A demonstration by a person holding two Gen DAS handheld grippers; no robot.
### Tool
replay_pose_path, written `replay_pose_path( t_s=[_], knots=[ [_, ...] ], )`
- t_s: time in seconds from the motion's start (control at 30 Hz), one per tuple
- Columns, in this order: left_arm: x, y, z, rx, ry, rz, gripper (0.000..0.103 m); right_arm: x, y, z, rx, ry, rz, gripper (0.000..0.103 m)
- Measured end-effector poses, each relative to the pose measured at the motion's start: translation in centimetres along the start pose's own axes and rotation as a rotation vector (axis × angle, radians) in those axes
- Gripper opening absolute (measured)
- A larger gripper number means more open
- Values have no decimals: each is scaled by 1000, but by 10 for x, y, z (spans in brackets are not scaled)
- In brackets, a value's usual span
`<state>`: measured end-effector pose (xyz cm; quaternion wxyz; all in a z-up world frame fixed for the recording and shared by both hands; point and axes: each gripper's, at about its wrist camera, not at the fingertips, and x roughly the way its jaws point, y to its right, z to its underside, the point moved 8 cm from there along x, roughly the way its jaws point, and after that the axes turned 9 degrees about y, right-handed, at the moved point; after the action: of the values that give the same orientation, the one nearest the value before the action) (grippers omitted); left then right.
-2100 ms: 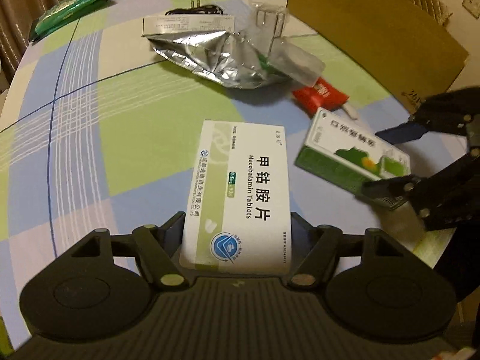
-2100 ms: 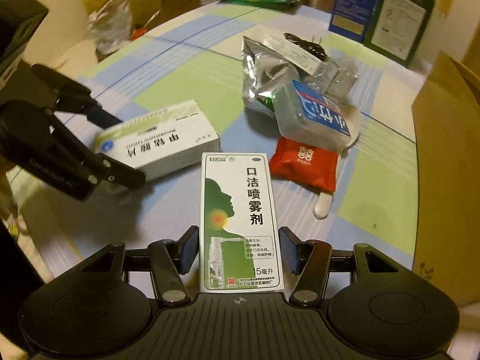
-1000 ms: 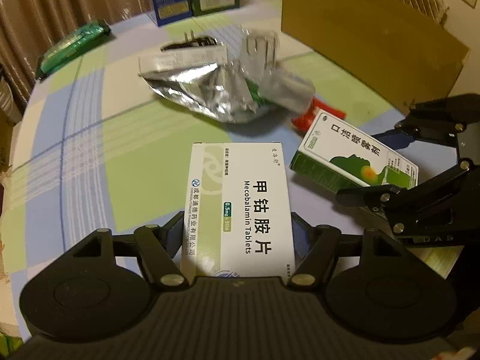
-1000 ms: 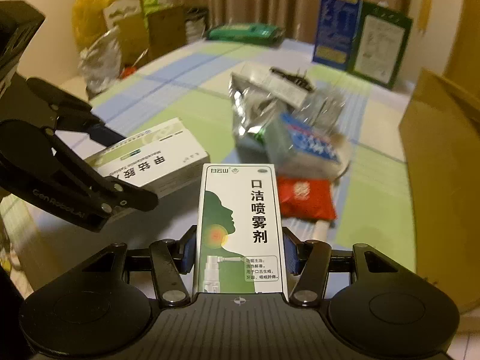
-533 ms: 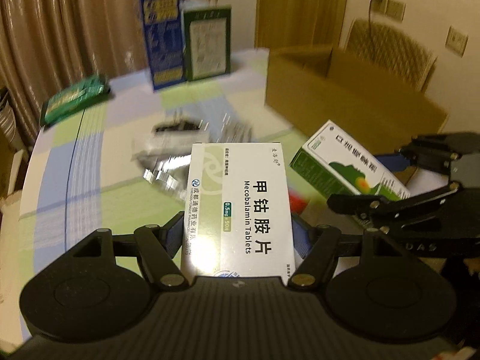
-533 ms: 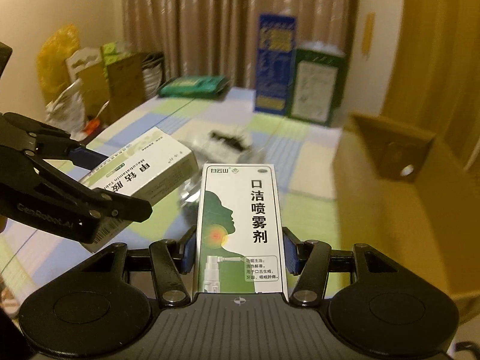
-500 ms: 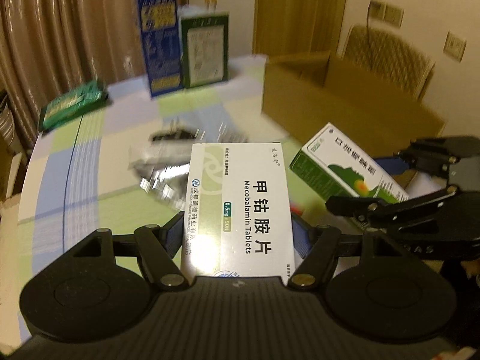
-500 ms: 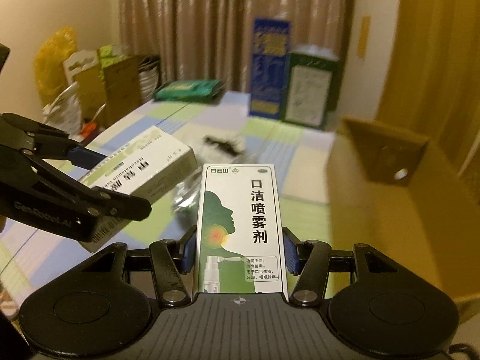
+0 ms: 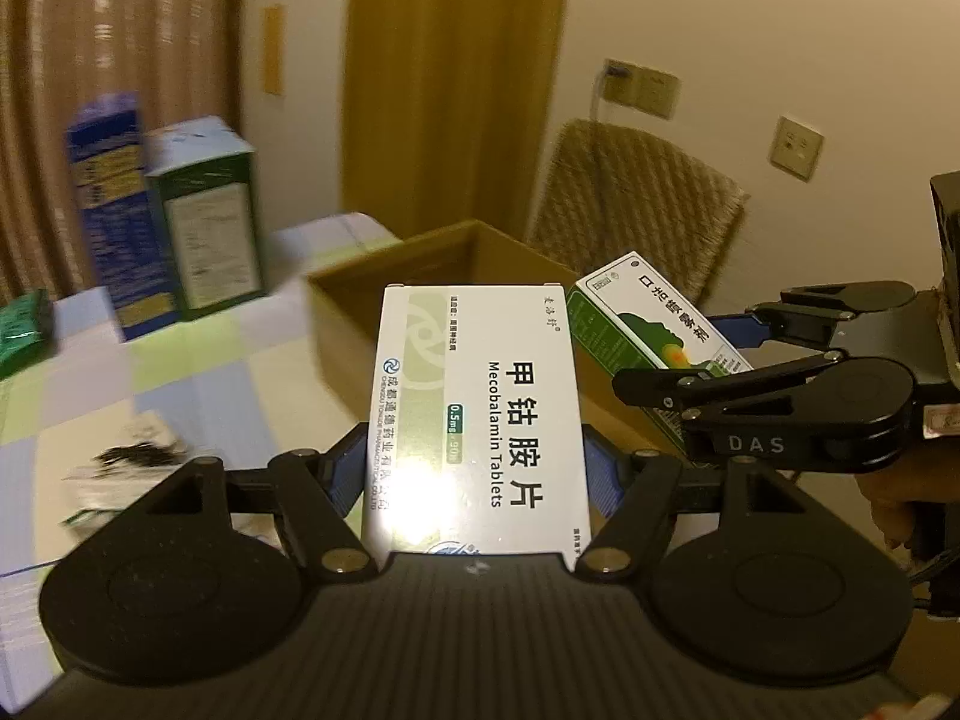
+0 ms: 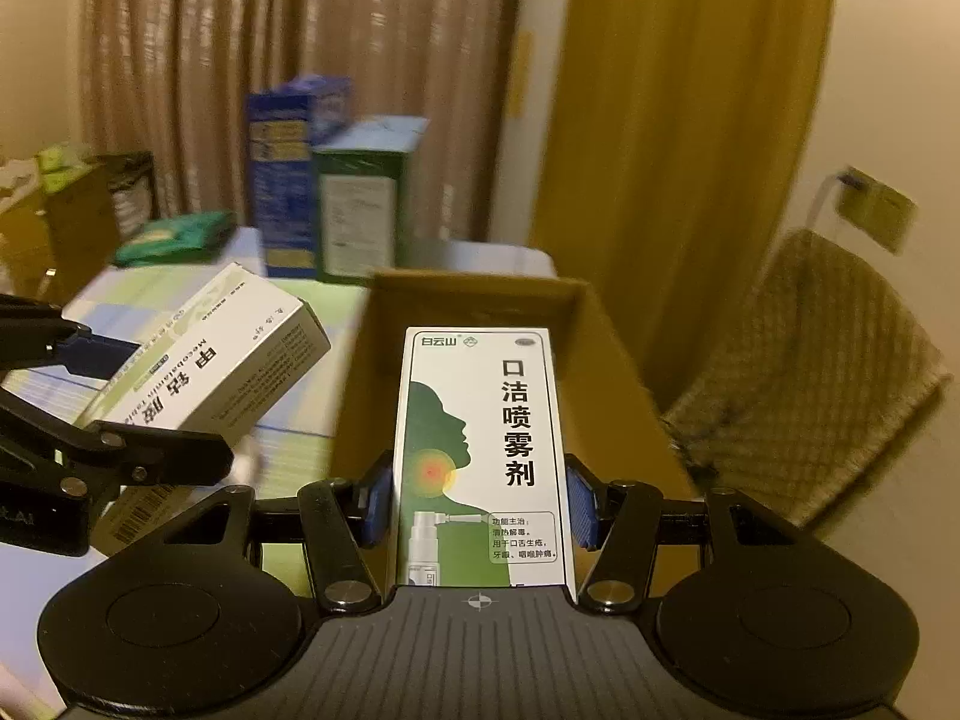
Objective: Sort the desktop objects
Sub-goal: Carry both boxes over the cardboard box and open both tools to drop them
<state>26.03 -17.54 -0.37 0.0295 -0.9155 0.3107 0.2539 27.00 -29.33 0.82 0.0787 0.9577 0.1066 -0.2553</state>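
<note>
The left gripper [image 9: 474,468] has its fingers clamped on a white tablet box [image 9: 477,414], lifted off the worktop [image 9: 198,372]. Beside it, the right gripper [image 10: 479,507] pinches a green-and-white spray box [image 10: 480,456]. Just beyond both stands an open cardboard box [image 10: 606,360], with two tall cartons [image 9: 168,216] farther back.

Left claw [image 9: 474,468]: rose from low over the bench [image 9: 198,372] and swung toward the cardboard box [image 9: 456,252]; white tablet box [image 9: 477,414] came up off the bench with it
Right claw [image 10: 480,504]: lifted alongside; green spray box [image 10: 480,456] went up too
View: foil pouch and red packet dropped out of sight; curtains, chair [image 9: 630,204] and wall came in
</note>
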Motion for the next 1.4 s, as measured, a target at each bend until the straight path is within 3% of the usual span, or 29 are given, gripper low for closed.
replay_pose_path(
  t_s=[0.23,0.5,0.53,0.57,1.0,1.1,1.4],
  knots=[
    [53,16,-6,-5,-39,43,67,15,35,16,37,-24,24,53],
    [81,20,-1,-11,-33,42,71,30,52,24,56,-34,28,53],
    [81,19,-1,-18,-27,38,81,31,53,24,57,-34,29,53],
    [81,16,-2,-23,-20,28,82,32,55,24,60,-35,29,53],
    [64,-11,-4,-93,6,-30,82,39,46,16,95,-5,-17,53],
    [61,-17,1,-104,-2,-38,82,37,49,10,114,20,-4,70],
    [46,-35,13,-87,-13,-70,82,26,42,9,85,18,4,72]
  ],
)
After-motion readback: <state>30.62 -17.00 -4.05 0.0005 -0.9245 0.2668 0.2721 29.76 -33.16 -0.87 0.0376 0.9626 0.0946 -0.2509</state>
